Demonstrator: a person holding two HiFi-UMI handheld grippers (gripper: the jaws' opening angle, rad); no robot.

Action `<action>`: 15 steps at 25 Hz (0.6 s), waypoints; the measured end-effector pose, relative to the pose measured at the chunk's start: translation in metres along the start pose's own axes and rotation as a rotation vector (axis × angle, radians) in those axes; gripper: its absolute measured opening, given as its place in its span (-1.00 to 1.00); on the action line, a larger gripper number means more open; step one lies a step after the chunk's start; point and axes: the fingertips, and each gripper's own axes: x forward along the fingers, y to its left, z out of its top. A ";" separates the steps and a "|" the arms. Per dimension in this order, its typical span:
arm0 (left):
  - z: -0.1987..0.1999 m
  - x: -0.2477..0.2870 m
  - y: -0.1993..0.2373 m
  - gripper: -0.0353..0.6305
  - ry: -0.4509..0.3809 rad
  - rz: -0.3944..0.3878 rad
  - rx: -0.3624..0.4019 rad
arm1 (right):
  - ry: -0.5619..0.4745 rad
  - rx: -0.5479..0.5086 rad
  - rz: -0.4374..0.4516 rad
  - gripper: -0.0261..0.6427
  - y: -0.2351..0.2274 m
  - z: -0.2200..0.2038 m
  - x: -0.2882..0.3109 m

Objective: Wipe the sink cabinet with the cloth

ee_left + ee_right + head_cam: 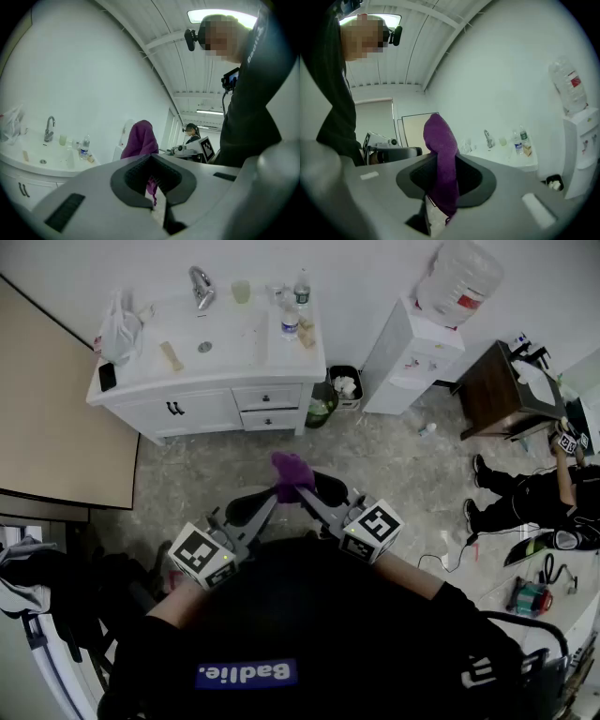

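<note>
Although the left gripper (274, 499) and right gripper (307, 499) are each clamped on the cloth (292, 469), the sink cabinet (202, 414) stands well apart; wiping appears unstarted.

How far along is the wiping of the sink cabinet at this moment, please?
Done: the purple cloth is picked up. In hand: the right tongs are shut on it, and the left tongs seem to pinch an edge too. Left: all the wiping; the sink cabinet stands across the floor, not yet touched by the cloth.
</note>
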 end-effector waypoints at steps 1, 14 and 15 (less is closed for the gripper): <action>0.000 0.000 -0.002 -0.89 0.003 -0.006 -0.008 | -0.001 0.001 0.000 -0.61 0.000 0.000 -0.001; 0.001 0.004 -0.005 -0.89 -0.004 0.008 0.001 | -0.014 0.019 0.005 -0.61 -0.002 0.001 -0.008; 0.002 0.006 -0.005 -0.89 -0.006 0.010 -0.001 | -0.017 0.021 0.009 -0.61 -0.002 0.002 -0.009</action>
